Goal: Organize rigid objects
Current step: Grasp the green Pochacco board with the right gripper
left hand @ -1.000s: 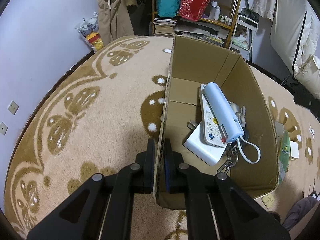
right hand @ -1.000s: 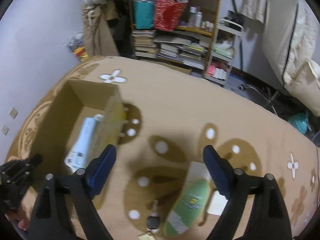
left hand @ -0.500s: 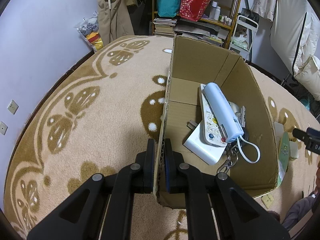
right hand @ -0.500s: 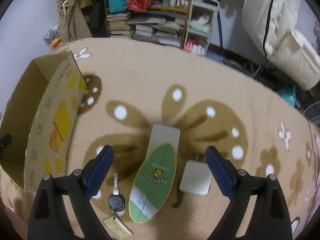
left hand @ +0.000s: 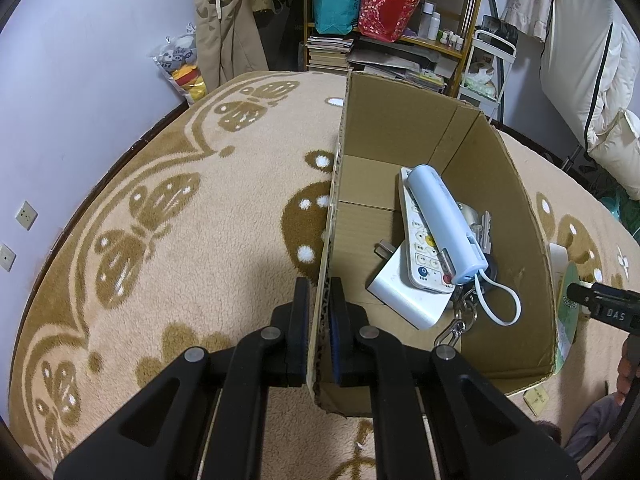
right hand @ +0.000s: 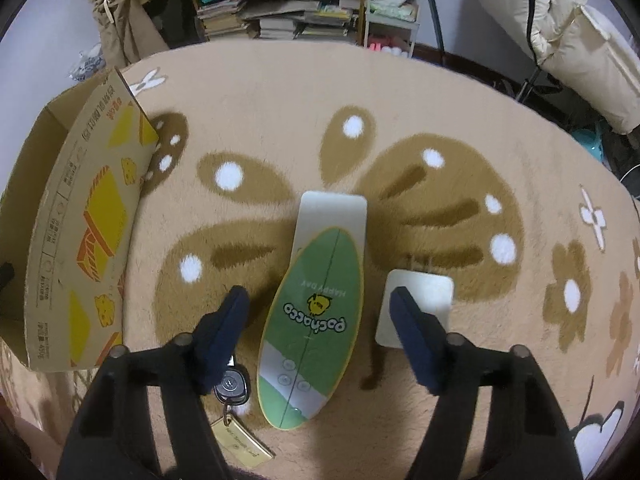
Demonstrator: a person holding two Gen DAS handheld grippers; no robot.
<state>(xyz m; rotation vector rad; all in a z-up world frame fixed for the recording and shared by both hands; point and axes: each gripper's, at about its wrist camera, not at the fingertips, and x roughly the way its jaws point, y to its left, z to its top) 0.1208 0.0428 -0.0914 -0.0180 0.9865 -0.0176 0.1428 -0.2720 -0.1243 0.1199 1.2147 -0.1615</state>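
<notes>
My left gripper (left hand: 319,296) is shut on the near left wall of the open cardboard box (left hand: 400,128). Inside lie a light blue tube (left hand: 444,224) on a white remote (left hand: 418,236), a white charger (left hand: 408,300) and keys (left hand: 464,312). My right gripper (right hand: 320,300) is open, low over the rug, its fingers on either side of a green oval Pochacco case (right hand: 312,328) that rests on a white flat device (right hand: 332,216). A white square adapter (right hand: 420,304) lies to its right, a car key with a gold tag (right hand: 232,392) to its left. The box (right hand: 76,224) stands at the left.
A beige rug (right hand: 400,120) with brown butterfly patterns covers the floor. Shelves with books and bags (left hand: 380,12) stand at the back. White bedding (right hand: 560,20) is at the right. Wall sockets (left hand: 26,214) sit at the far left.
My right gripper has swung away from the box, to the right and down, and now straddles the green case. The left gripper has stayed clamped on the box wall.
</notes>
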